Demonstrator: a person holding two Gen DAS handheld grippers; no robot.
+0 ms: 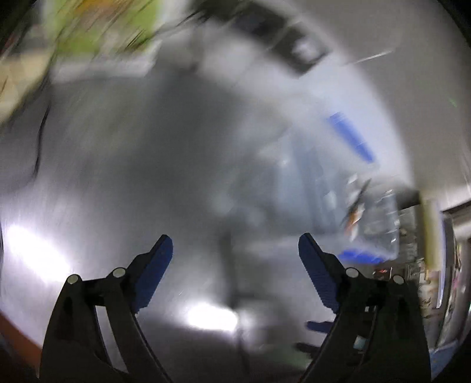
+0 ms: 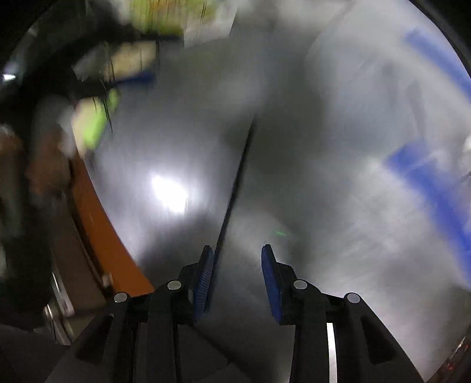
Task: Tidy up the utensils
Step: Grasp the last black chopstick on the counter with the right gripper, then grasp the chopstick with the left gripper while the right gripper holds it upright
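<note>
Both views are heavily motion-blurred. My left gripper (image 1: 235,244) is wide open and empty above a shiny steel table (image 1: 132,176). A clear bin with blue handles (image 1: 350,138) holding blurred utensils (image 1: 356,206) lies to its right. My right gripper (image 2: 237,253) is open over the same table (image 2: 309,206). A thin dark stick-like utensil (image 2: 235,188) runs up from beside its left finger (image 2: 204,274); whether it touches the finger I cannot tell. The blue-edged bin (image 2: 435,188) is at the right.
An orange table edge (image 2: 103,224) runs at the left of the right wrist view. Blurred green and cream packages (image 2: 94,120) lie at the far left. Green clutter (image 1: 97,26) and a dark object (image 1: 282,38) lie at the table's far side.
</note>
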